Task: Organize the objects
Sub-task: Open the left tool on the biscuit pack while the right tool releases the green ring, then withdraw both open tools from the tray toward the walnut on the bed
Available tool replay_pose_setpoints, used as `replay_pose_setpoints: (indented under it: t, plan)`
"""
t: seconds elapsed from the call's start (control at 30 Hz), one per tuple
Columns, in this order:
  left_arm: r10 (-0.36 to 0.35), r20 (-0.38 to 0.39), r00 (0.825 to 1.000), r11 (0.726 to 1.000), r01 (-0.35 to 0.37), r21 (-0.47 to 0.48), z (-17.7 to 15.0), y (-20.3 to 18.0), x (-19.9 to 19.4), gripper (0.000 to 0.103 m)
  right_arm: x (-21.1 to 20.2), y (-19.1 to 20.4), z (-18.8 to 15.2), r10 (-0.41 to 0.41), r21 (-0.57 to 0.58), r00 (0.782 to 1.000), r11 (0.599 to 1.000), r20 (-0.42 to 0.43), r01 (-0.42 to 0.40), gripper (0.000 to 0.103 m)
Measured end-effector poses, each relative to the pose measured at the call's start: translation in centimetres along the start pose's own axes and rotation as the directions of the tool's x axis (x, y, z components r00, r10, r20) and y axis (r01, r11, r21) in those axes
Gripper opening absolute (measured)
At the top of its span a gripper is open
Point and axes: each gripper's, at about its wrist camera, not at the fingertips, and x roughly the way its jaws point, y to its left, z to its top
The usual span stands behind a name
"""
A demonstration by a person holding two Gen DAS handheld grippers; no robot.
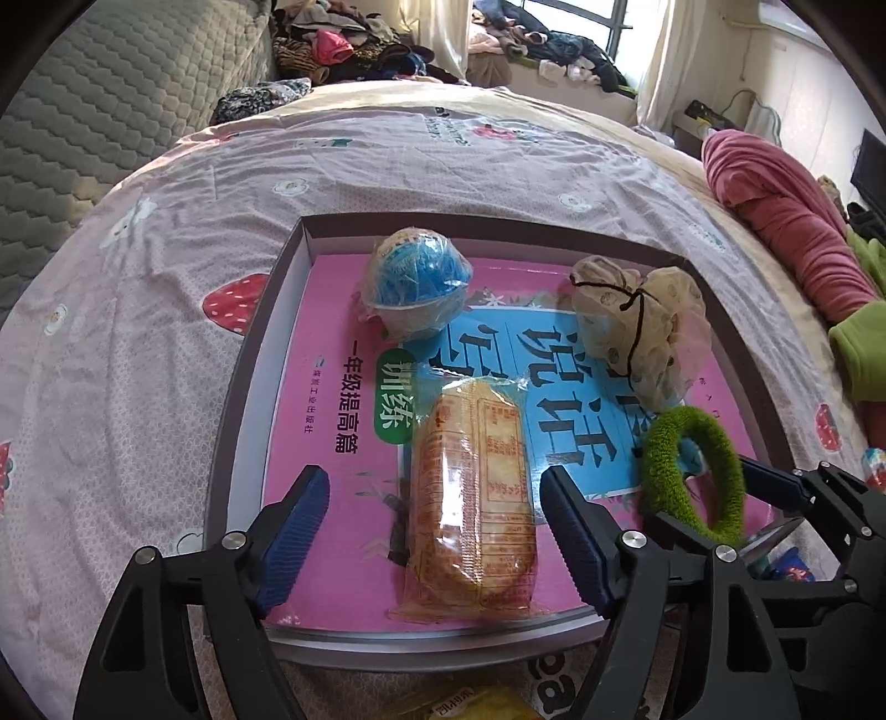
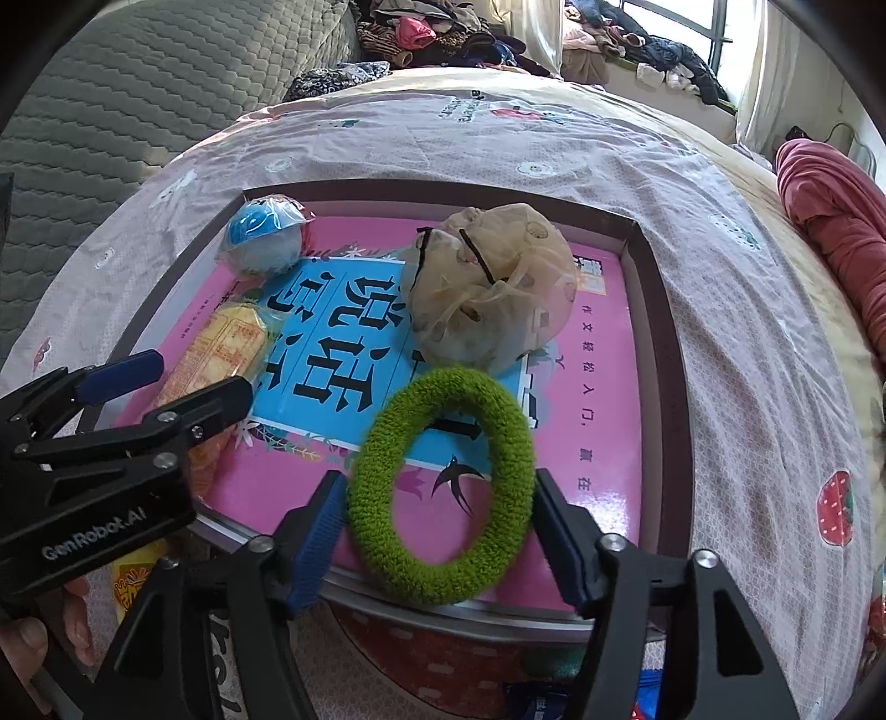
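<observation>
A shallow grey box lies on the bed with a pink and blue book flat inside it. On the book rest a wrapped blue ball, a beige mesh pouch, an orange snack pack and a fuzzy green ring. My left gripper is open, its pads standing clear on both sides of the snack pack. My right gripper is open astride the green ring, which lies flat on the book.
A strawberry-print sheet surrounds the box. A rolled pink blanket lies to the right and a grey quilted cushion to the left. A clothes pile sits behind. A yellow packet lies in front of the box, near a hand.
</observation>
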Motion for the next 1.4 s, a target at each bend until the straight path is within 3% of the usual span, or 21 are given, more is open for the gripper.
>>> replay_pose_setpoints:
  t: [0.23,0.5,0.67,0.77,1.4]
  plan:
    - [0.004,0.012,1.000,1.000,-0.003,-0.009,0.1,0.4,-0.9,0.081,-0.7,0.0,0.2,-0.012,0.005,1.000,1.000,0.012,0.012,0.081]
    - [0.004,0.009,1.000,1.000,-0.004,-0.001,-0.4,0.4,-2.0,0.083,-2.1,0.5,0.3,-0.022,-0.007,1.000,1.000,0.019,0.022,0.081]
    - [0.014,0.034,0.999,1.000,-0.014,0.003,-0.1,0.4,-3.9,0.092,-3.5,0.8,0.4,-0.036,-0.006,0.999,0.999,0.036,0.037,0.086]
    - [0.019,0.052,0.998,1.000,-0.019,-0.001,0.1,0.5,-5.2,0.092,-4.4,0.8,0.5,-0.042,-0.005,0.998,0.999,0.044,0.043,0.087]
    - [0.032,0.127,0.991,0.999,-0.030,-0.019,-1.2,1.1,-14.0,0.093,-14.5,1.2,0.0,-0.059,0.006,0.984,0.998,0.165,0.059,0.090]
